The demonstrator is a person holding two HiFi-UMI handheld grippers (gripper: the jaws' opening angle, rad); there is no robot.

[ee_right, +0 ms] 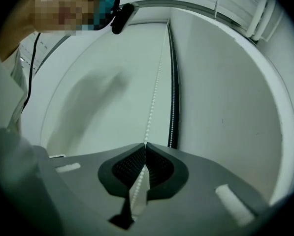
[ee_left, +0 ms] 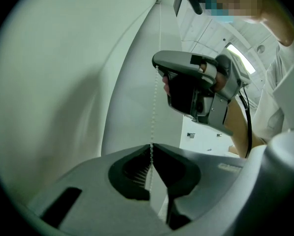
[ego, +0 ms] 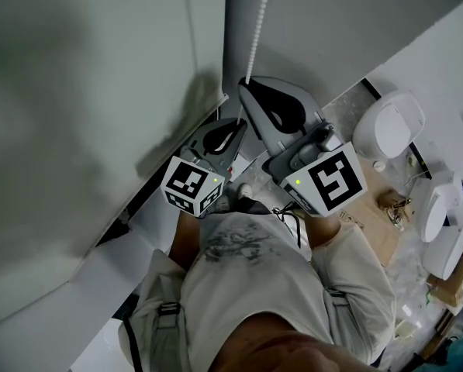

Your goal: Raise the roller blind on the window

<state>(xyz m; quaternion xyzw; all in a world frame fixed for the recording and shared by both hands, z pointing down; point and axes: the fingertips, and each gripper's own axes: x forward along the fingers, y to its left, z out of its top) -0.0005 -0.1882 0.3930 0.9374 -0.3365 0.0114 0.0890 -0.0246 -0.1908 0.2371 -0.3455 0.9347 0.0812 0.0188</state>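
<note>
Pinching the bead chain (ee_right: 156, 82), the right gripper (ee_right: 145, 143) has its jaws closed tight on it. The left gripper (ee_left: 150, 145) is clamped shut on the same chain just below. The chain hangs in front of the pale roller blind (ee_right: 97, 97), near its edge.

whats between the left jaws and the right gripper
Only a straight run of the bead chain. The left gripper view shows it rising from the left gripper, shut on it, to the right gripper.
</note>
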